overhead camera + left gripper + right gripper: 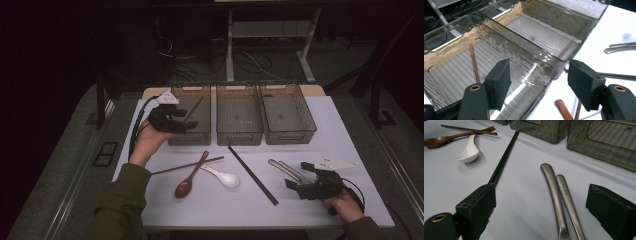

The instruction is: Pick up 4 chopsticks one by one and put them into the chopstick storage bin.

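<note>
Over the left bin (190, 137), the left gripper (537, 82) is being held wide and empty; the brown chopstick (474, 62) is lying inside, and could be knocked if the jaws are dipped.

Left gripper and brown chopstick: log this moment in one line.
left gripper: open, over left bin | brown chopstick: in left bin, released | right gripper: open, by metal handles

The metal handles (560, 202) run off the right gripper view's bottom edge. The wooden spoon (564, 110) is cut off in the left gripper view.
</note>
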The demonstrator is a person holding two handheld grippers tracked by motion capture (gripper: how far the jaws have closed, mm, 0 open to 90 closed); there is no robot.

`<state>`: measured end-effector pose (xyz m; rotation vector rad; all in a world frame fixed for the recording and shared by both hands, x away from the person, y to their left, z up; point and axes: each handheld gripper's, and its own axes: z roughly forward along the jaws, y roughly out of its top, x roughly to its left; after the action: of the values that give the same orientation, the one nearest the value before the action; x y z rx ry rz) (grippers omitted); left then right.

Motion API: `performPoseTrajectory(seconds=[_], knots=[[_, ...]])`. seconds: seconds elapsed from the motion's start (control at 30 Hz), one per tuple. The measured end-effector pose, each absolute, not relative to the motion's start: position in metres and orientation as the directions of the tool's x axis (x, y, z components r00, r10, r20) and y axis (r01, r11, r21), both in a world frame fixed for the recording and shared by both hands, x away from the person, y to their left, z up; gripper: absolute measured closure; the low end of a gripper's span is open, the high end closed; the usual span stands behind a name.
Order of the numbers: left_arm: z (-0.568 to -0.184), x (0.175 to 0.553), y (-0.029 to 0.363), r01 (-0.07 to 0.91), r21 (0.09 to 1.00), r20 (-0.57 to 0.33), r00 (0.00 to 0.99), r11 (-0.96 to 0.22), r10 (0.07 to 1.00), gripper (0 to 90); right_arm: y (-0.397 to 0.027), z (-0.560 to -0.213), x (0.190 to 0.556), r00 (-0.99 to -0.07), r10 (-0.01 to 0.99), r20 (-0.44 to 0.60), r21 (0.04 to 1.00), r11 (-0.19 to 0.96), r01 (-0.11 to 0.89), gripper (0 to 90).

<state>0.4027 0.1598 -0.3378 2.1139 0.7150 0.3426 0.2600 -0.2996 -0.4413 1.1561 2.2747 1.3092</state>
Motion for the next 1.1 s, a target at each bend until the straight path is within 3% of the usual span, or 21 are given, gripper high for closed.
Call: performPoseTrajectory(seconds=[0.53, 0.87, 1.1], knots=[[-0.360, 0.361, 0.164, 0.305, 0.814, 0.002, 0.849, -0.494, 0.528, 27.2, -0.299, -0.441, 0.260, -0.646, 0.750, 0.147, 0.820, 0.273, 0.503, 8.9], [-0.383, 0.337, 0.170, 0.304, 0.815, -0.007, 0.857, -0.494, 0.516, 36.5, -0.299, -0.441, 0.260, -0.647, 0.748, 0.148, 0.820, 0.272, 0.503, 8.9], [-0.396, 0.329, 0.177, 0.310, 0.813, -0.019, 0.860, -0.493, 0.510, 48.0, -0.299, -0.441, 0.259, -0.647, 0.748, 0.147, 0.820, 0.274, 0.503, 8.9]])
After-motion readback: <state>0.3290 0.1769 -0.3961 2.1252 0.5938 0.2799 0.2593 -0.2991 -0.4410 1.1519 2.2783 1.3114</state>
